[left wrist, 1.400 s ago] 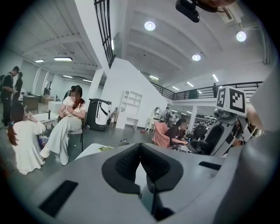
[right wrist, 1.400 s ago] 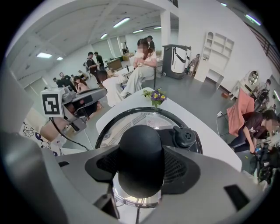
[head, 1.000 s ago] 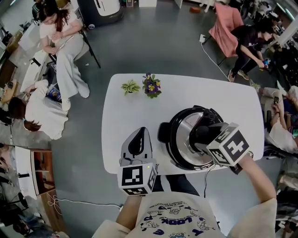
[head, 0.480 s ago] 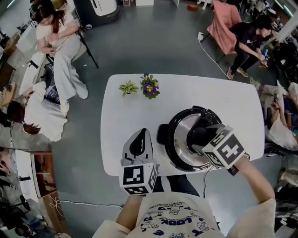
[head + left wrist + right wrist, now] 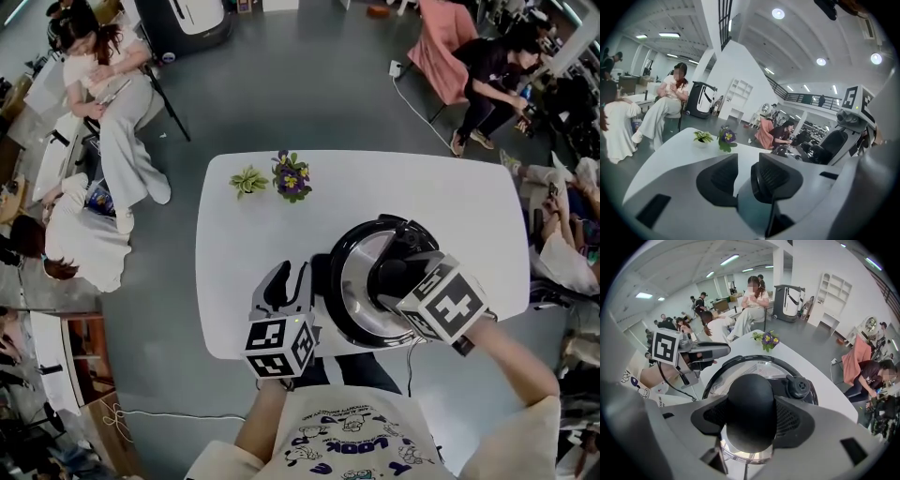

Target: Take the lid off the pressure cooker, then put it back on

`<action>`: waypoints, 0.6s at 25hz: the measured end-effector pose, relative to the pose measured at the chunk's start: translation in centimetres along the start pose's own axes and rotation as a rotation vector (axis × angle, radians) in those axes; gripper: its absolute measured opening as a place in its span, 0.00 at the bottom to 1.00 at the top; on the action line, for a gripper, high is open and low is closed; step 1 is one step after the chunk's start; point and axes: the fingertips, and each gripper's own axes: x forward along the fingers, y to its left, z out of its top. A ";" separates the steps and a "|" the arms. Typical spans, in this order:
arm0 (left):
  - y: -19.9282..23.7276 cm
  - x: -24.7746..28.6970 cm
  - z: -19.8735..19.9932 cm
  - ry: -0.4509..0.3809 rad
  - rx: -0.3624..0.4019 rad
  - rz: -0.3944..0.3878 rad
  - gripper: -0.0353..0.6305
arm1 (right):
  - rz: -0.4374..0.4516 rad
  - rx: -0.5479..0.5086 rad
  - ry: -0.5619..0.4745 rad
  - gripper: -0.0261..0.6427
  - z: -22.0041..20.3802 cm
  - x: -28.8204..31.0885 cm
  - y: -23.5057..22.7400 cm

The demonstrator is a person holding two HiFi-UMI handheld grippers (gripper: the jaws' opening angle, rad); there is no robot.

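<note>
Black lid knob (image 5: pixel 751 404) sits clamped in right claw (image 5: pixel 752 423); left claw (image 5: pixel 744 176), jaws just opening, holds nothing.

pressure cooker (image 5: pixel 336 298) body is glossy black, lid (image 5: pixel 361 272) shiny silver with a black knob (image 5: pixel 751 408) on top. tabletop (image 5: pixel 441 197) plain white, floor (image 5: pixel 309 84) dull grey. purple flowers (image 5: pixel 292 176) have yellow centres, and there's a pale green plant (image 5: pixel 247 180). left gripper (image 5: pixel 289 274) and right gripper (image 5: pixel 392 277) are light grey with black ribbed fingers (image 5: pixel 723 174), marker cubes (image 5: pixel 281 347) white with black squares.
</note>
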 end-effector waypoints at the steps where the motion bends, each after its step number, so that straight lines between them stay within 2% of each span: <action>1: 0.0 0.3 -0.4 0.012 -0.012 -0.004 0.26 | 0.002 -0.001 0.000 0.48 0.0 0.0 0.0; 7: -0.3 1.9 -2.6 0.075 -0.171 -0.070 0.27 | 0.003 -0.002 -0.015 0.48 0.0 0.1 0.1; 11: -0.8 2.2 -2.7 0.077 -0.287 -0.124 0.22 | 0.005 -0.006 -0.008 0.48 0.0 0.0 0.0; 15: -0.9 2.3 -2.6 0.075 -0.333 -0.139 0.21 | 0.008 -0.013 0.006 0.48 0.1 -0.1 0.0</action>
